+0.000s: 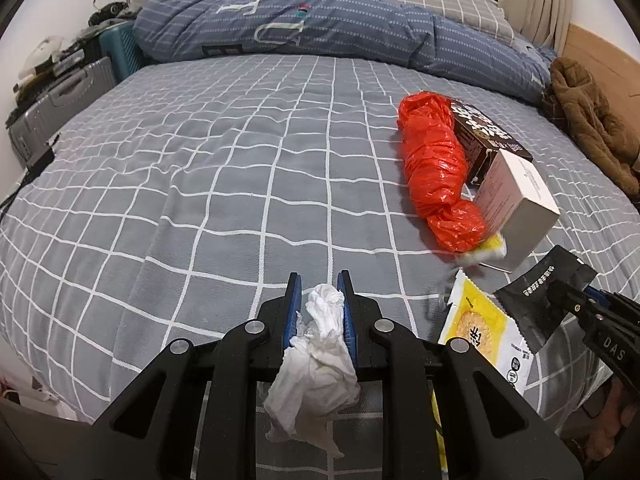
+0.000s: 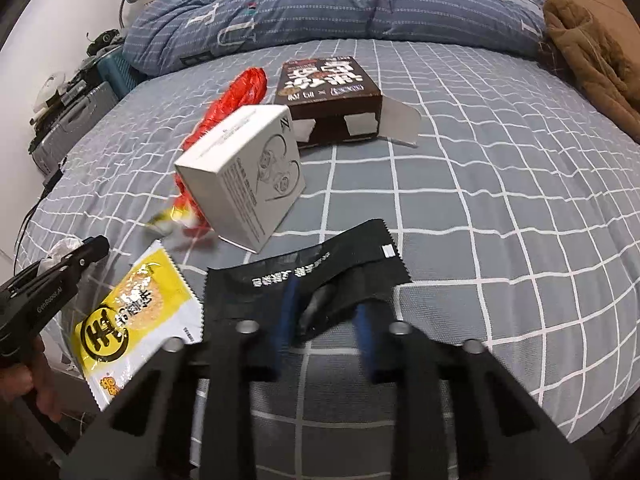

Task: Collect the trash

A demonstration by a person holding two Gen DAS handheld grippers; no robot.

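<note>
Your grey checked bed (image 1: pixel 240 152), brown box (image 2: pixel 328 92) at twelve o'clock with end flap open, contents unseen, white box (image 2: pixel 244 176) closed, your right gripper (image 2: pixel 324 316) pinching a black wrapper (image 2: pixel 320 264), your left gripper (image 1: pixel 319 312) clamping crumpled tissue (image 1: pixel 316 360).

Glossy red plastic bag (image 1: pixel 436 172), crumpled paper tissue (image 1: pixel 320 356)

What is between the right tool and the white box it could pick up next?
The right tool is shut on a black wrapper, which hangs in front of its fingers, toward the white box. Beyond the wrapper, only bare bedsheet shows.
</note>
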